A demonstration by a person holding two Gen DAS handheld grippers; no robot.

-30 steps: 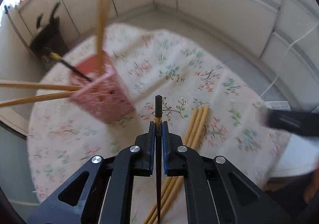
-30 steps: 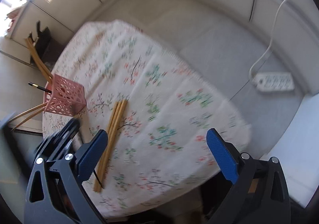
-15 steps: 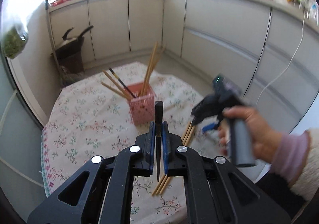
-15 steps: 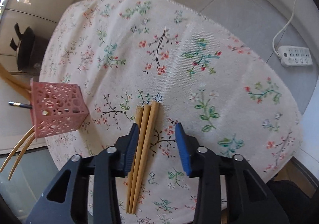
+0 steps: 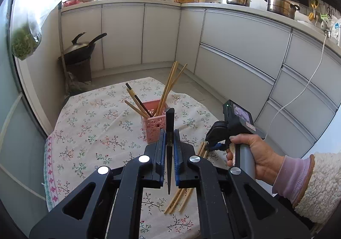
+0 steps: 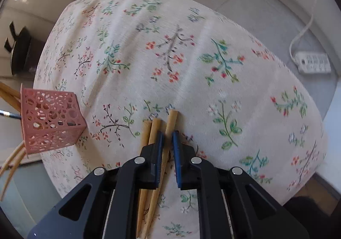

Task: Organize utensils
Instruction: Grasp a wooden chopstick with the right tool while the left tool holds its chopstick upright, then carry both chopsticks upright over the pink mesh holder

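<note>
My left gripper [image 5: 169, 132] is shut on a black chopstick [image 5: 169, 124], held upright above the table, near side of the pink perforated holder [image 5: 153, 124]. The holder has several wooden chopsticks and one black one in it; it also shows in the right wrist view [image 6: 50, 122]. My right gripper [image 6: 168, 133] is low over three wooden chopsticks [image 6: 151, 132] lying on the floral tablecloth. Its jaws stand narrowly apart around the rightmost chopstick [image 6: 171, 119], which lies between the pads. The right gripper also shows in the left wrist view [image 5: 215, 146], over the chopstick bundle [image 5: 181, 198].
The round table with floral cloth [image 6: 191, 58] drops off at its right and near edges. A white power strip [image 6: 313, 62] lies on the floor to the right. A wok on a dark stand [image 5: 78, 51] and white cabinets [image 5: 234, 47] lie beyond the table.
The left gripper has lifted and tilted up with the black chopstick. The right gripper has come down onto the wooden chopsticks and its jaws have narrowed around the rightmost one.
</note>
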